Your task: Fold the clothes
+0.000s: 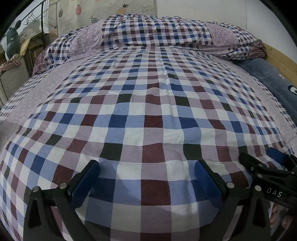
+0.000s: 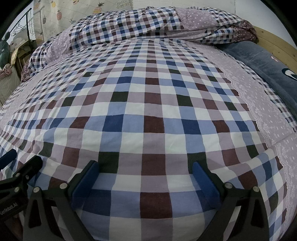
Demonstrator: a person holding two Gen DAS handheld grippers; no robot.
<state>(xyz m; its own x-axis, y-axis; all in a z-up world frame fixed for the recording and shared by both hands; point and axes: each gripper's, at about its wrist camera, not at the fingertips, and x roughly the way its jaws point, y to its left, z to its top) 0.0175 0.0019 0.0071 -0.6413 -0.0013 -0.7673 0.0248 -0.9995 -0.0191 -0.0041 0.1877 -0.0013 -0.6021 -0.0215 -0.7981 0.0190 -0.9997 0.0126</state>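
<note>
The left tongs stand wide apart with nothing between their blue pads, poised just over the near edge of the bed. The right tongs are spread just as wide and likewise grip nothing; each shows at the edge of the other's view, so the two sit close side by side. No loose garment to fold can be made out in either view; the only cloth under the tongs is the checked sheet, in white, blue, maroon and dark squares, lying flat and nearly unwrinkled across the whole mattress and giving broad open room ahead and to both sides. A lilac dotted band with a lace border runs along the sheet's right side, and beyond it a blue-grey blanket lies against the wooden bed frame. At the far end a bunched quilt in a matching check closes off the bed from side to side. To the left stand a metal rack with hangers and a green plush toy. The right tongs' body reads "DAS", the left tongs' body "GenRobot.AI", and the pineapple curtain behind the bed reads "Hello SUMMER".
</note>
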